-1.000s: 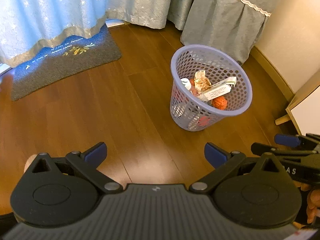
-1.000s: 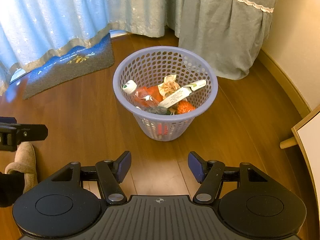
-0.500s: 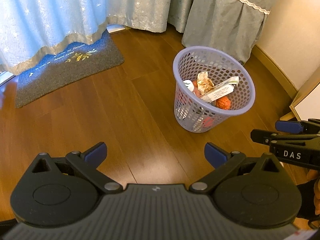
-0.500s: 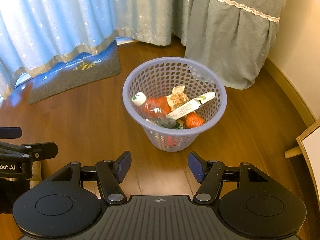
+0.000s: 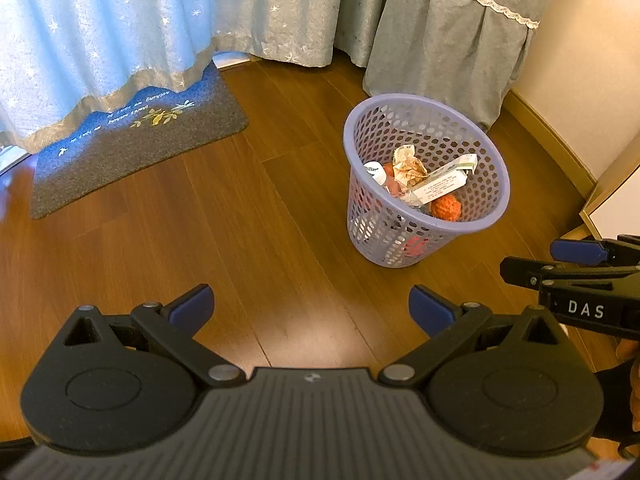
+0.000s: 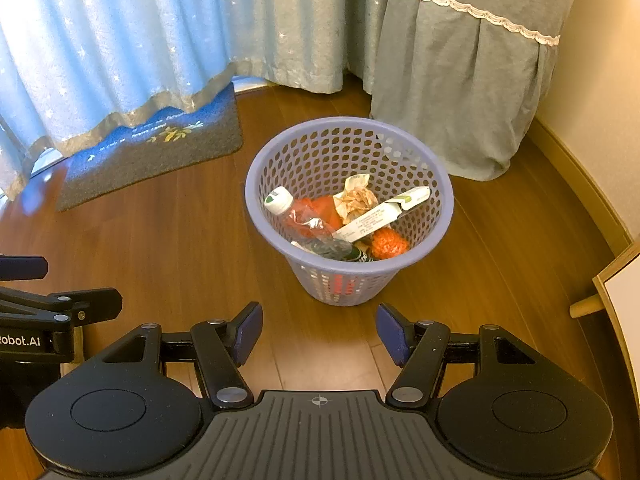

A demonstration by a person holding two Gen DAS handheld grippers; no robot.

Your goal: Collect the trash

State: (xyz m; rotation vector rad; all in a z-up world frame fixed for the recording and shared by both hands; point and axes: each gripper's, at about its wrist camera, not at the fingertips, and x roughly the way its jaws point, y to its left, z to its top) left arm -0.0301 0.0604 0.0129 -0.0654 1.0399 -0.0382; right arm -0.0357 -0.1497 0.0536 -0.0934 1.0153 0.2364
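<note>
The lavender perforated plastic waste basket [image 6: 349, 208] stands on the brown wooden floor [image 6: 168, 248], ahead of both tongs, near the grey-green skirted fabric cover [image 6: 460, 92]. It already holds a crushed clear plastic bottle [image 6: 308, 220], a crumpled paper wrapper [image 6: 356, 198], a flat white carton [image 6: 380, 216] and an orange netted ball [image 6: 386, 244]. The left tongs [image 5: 310, 306] and right tongs [image 6: 319, 334] are both spread open and empty. No loose litter is seen on the floor, so collection appears complete; the surroundings should be scanned before the tongs are withdrawn.
</note>
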